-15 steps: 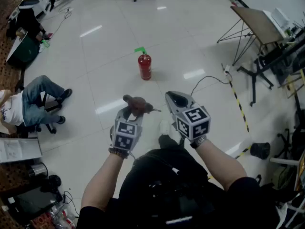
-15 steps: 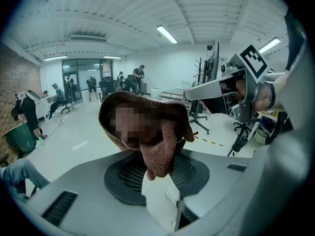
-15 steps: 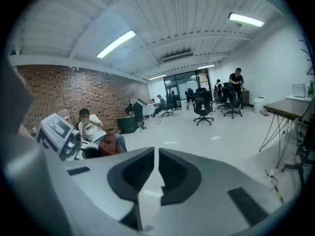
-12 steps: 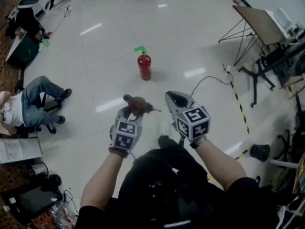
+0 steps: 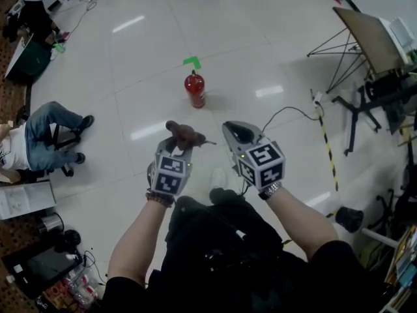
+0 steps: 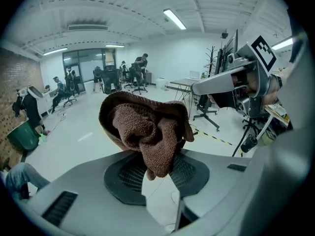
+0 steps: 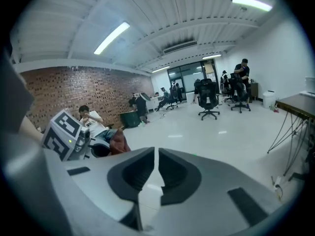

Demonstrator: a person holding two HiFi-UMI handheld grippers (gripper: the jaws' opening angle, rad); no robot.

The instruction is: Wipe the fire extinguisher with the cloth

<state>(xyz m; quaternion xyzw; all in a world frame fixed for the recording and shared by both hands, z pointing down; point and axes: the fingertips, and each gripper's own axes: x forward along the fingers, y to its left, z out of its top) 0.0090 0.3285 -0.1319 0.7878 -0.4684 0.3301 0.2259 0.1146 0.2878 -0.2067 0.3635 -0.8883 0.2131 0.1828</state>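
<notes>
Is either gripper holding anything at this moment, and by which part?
The left gripper pinches the brown cloth by a bunched fold hanging between its jaws; the rest bulges past them. The right gripper is shut on nothing.

Head camera steeply down on the floor [image 5: 146, 60]; gripper cameras outward across that floor.
</notes>
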